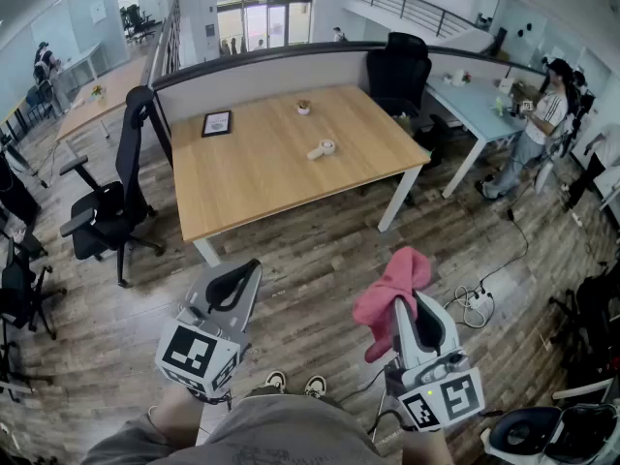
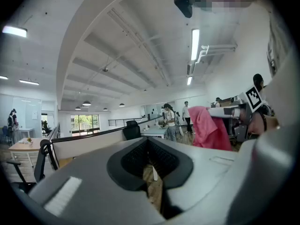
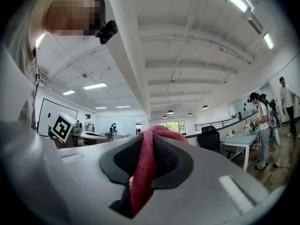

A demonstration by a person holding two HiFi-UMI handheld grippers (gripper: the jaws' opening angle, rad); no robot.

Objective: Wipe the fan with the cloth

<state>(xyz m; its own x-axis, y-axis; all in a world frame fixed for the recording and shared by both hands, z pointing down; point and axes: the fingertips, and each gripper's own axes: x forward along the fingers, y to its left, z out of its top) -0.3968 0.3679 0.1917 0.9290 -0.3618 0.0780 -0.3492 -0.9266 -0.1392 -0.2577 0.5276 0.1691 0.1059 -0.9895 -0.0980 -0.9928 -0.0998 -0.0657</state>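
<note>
Right gripper [image 1: 412, 308] pinches the cloth [image 1: 387, 298], left gripper [image 1: 247, 271] shut and empty. Fan [image 1: 322, 149] sits far off on the table [image 1: 252, 187]: close in first, then wipe lightly.

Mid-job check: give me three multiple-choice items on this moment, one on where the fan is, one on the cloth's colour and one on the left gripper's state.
1. Where is the fan?
A. in the left gripper
B. on the wooden table
C. in the right gripper

2. What colour is the cloth?
A. pink
B. blue
C. white

3. How is the left gripper?
A. shut on the cloth
B. wide open
C. shut, with nothing between its jaws

Answers:
1 B: the head view shows the small white fan lying on the tabletop, far from both grippers.
2 A: it shows pink in the head view and between the right gripper's jaws.
3 C: the left gripper view shows its jaws together and empty, and the cloth hangs from the right gripper.
</note>
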